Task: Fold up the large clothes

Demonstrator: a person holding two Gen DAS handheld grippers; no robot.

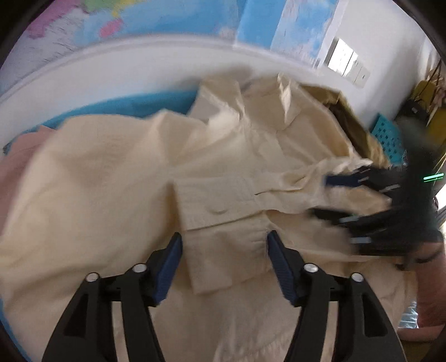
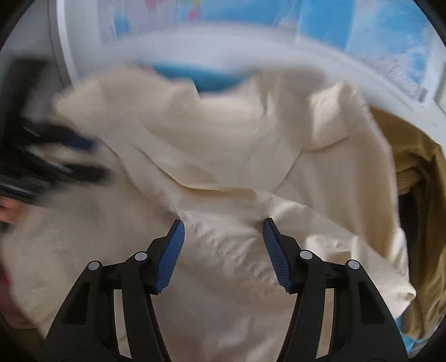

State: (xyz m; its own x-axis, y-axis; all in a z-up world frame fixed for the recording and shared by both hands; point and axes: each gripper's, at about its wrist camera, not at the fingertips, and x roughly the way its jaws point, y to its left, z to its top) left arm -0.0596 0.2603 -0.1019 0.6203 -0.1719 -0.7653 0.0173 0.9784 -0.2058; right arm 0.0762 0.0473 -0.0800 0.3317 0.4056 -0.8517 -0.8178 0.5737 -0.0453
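A large cream jacket (image 1: 117, 178) lies crumpled over the blue surface, with a buttoned pocket flap (image 1: 220, 208) near the middle. My left gripper (image 1: 224, 242) is open just above the cloth below that flap, holding nothing. My right gripper (image 2: 223, 231) is open over a stitched seam of the same jacket (image 2: 223, 144). It also shows, blurred, at the right of the left wrist view (image 1: 329, 195). The left gripper appears blurred at the left of the right wrist view (image 2: 89, 158).
A tan garment (image 2: 418, 172) lies to the right of the jacket. A pink cloth (image 1: 16, 158) lies at the left. A blue perforated basket (image 1: 387, 136) stands by the white wall. Map posters (image 1: 167, 16) hang behind the blue surface (image 1: 156, 104).
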